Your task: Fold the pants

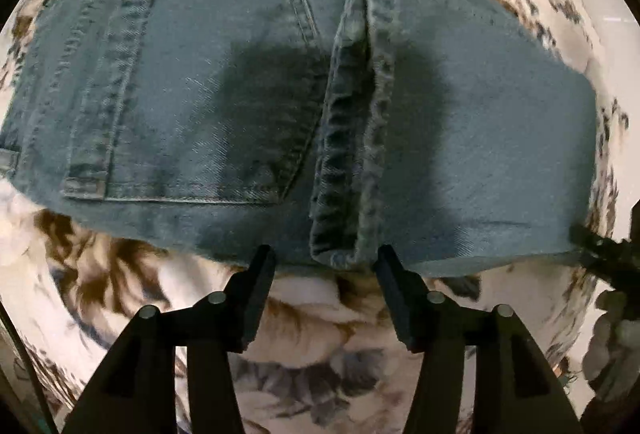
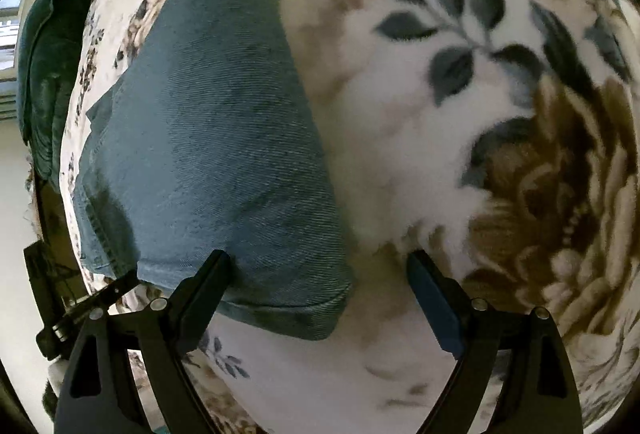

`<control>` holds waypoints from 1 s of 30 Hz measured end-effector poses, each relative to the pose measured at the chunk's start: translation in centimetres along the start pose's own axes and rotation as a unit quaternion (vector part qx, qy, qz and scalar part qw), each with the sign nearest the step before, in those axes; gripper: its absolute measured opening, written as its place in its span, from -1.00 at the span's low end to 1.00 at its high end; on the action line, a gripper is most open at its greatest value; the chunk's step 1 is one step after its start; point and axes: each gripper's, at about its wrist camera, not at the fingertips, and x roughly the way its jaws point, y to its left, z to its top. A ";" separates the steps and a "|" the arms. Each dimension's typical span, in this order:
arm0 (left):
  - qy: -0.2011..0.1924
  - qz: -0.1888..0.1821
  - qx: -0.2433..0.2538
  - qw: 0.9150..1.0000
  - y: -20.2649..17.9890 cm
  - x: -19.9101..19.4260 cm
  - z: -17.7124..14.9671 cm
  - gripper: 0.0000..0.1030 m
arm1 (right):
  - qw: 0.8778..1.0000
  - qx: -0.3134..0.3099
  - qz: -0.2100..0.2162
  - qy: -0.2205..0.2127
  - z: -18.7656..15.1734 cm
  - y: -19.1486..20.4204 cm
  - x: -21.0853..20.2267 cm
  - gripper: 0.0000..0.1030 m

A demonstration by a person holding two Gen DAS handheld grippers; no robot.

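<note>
Jeans (image 1: 240,106) folded on blanket (image 1: 304,334), hem (image 1: 344,154) mid-frame. Left gripper (image 1: 326,258) jaws apart, straddling hem edge, likely for next fold. Right gripper (image 2: 320,262) jaws apart at lower-centre corner.

floral fleece blanket (image 2: 460,122), dark green cushion (image 2: 44,54)

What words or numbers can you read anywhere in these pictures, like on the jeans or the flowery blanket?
None: no words, numbers or signs can be read in either view.
jeans: only stitching and a back pocket show, no readable tag or brand patch.
blanket: printed leaves and flowers only, no writing.
left gripper and right gripper: plain black, no markings visible.
</note>
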 end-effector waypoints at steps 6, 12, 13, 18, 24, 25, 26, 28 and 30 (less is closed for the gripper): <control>-0.064 -0.045 -0.012 0.997 -2.8 -3.8 1.0 0.07 | 0.997 0.046 0.054 0.003 0.0 -0.5 -0.8 0.78; -0.042 0.049 -0.004 0.998 -2.0 0.9 1.6 0.14 | 0.998 0.057 0.015 0.010 -0.6 -0.5 0.9 0.74; -0.043 0.033 -0.015 0.998 -1.4 1.4 1.6 0.14 | 0.998 0.059 0.008 0.006 -0.7 -0.7 0.9 0.73; -0.050 -0.026 -0.045 0.997 1.9 -0.3 1.1 0.14 | 0.998 0.062 -0.009 0.009 -0.6 -1.2 1.1 0.74; -0.157 -0.107 -0.188 0.963 10.7 -6.8 -2.4 0.16 | 0.998 0.055 -0.007 -0.013 -1.1 0.2 -2.0 0.74; -0.173 -0.113 -0.219 0.954 12.6 -7.5 -2.8 0.22 | 0.999 0.045 -0.011 -0.029 -1.5 1.0 -3.0 0.74; -0.184 -0.122 -0.245 0.944 14.8 -7.9 -3.6 0.43 | 0.998 0.038 -0.014 -0.039 -1.6 1.6 -3.7 0.74; -0.205 -0.138 -0.310 0.918 19.4 -7.7 -5.7 0.52 | 0.998 0.020 -0.021 -0.063 -1.9 3.2 -4.9 0.74; -0.215 -0.149 -0.359 0.896 21.7 -6.5 -6.5 0.52 | 0.996 0.001 -0.030 -0.086 -2.1 4.9 -5.5 0.74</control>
